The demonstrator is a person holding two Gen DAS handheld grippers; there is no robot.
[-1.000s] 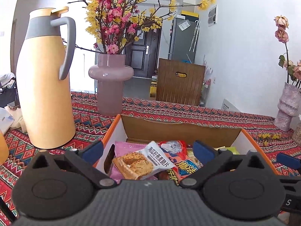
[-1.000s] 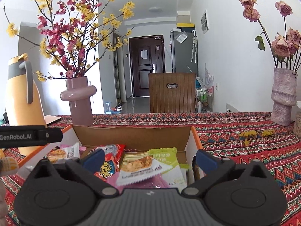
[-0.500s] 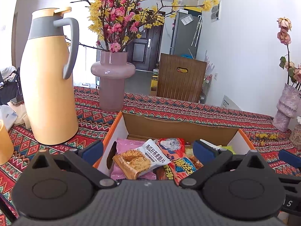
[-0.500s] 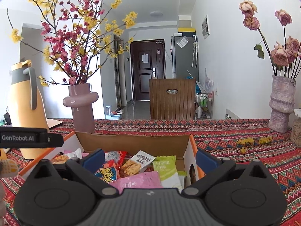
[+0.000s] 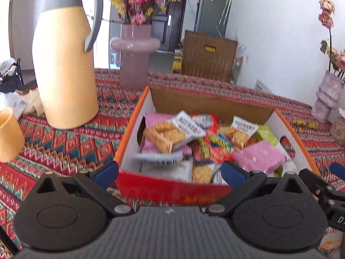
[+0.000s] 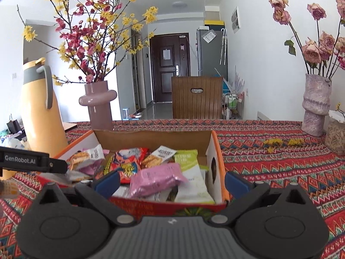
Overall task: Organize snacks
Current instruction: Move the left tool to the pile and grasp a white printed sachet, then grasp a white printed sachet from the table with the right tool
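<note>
Lying lengthwise away from both cameras, snack box [image 5: 138,116] holds jumbled packets [image 6: 155,178].

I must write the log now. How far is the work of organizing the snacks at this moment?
Mostly done, it seems: many packets, such as the pink packet and green packet, lie loose in the cardboard box. Nothing is in hand: the left gripper and right gripper are both open and empty. No snack packet shows on the tablecloth. Perhaps only neat arranging is left.
</note>
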